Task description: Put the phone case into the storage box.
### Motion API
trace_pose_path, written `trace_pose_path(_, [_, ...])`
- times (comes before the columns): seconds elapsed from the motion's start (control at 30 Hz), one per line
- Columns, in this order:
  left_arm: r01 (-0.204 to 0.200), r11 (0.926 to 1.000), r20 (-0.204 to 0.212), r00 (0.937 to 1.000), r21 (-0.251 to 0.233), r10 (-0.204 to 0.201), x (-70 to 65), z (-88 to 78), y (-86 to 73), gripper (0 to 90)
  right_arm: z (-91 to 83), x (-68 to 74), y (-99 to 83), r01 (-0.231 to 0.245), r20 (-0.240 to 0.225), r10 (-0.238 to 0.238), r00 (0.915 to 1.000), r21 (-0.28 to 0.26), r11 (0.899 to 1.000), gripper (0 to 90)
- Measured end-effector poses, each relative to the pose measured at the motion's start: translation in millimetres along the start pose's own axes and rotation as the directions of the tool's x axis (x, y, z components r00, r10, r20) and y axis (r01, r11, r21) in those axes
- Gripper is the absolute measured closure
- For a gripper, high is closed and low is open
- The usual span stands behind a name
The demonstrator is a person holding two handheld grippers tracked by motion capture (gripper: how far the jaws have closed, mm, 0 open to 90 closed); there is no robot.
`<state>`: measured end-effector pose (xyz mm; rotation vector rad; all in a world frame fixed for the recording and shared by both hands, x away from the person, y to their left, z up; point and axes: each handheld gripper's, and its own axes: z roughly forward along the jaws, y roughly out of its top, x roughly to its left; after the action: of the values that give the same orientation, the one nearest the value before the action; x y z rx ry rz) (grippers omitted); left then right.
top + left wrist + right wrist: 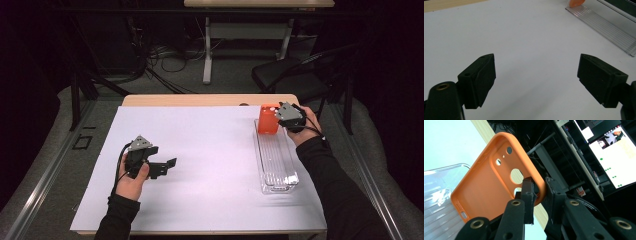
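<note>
An orange phone case (268,119) stands upright over the far end of a clear plastic tray (278,165) on the right of the white sheet. My right gripper (284,116) is shut on the orange phone case (494,187), its jaws pinching the case's rim beside the camera cut-outs. The tray's ribbed floor (436,207) lies below the case. My left gripper (167,166) hovers low over the white sheet at the left, open with nothing between its fingers (480,80). In the left gripper view the clear tray (606,27) runs along the upper right, with an orange edge of the case (576,2) at its top.
A white sheet (200,165) covers most of the wooden table (200,100). Beyond the table stand a black chair (295,75), a desk leg (207,50) and floor cables. A lit monitor (616,157) shows in the right gripper view.
</note>
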<state>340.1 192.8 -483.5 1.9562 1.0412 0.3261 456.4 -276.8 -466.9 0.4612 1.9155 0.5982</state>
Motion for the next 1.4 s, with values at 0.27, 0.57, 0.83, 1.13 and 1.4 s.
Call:
trace_pose_path(0.27, [0.002,1.0,0.0,1.0,0.001,-0.002,0.5,0.3,-0.4,15.4,2.1,-3.3,-5.8,-0.033,-0.002,0.033,0.9995,0.009,0.999,76.2])
trace_pose_path(0.57, [0.002,1.0,0.0,1.0,0.002,-0.002,0.4,0.6,-0.7,15.4,2.6,-2.5,-5.0,-0.062,-0.009,0.062,0.998,0.01,0.998,71.2])
trace_pose_path(0.83, [0.004,1.0,-0.002,1.0,0.005,-0.004,1.1,0.6,-1.1,15.4,1.6,-3.2,-5.2,-0.08,-0.01,0.081,0.9967,0.016,0.997,64.2])
trace_pose_path(1.13, [0.003,1.0,-0.001,1.0,0.005,-0.003,0.8,0.5,-1.1,15.4,-5.4,-3.2,-4.8,-0.106,0.0,0.106,0.9943,0.014,0.994,51.9])
trace_pose_path(1.4, [0.003,1.0,0.0,1.0,-0.002,-0.003,0.2,-0.6,0.2,15.4,-24.8,-0.7,0.3,-0.124,-0.005,0.124,0.9922,0.027,0.992,46.0])
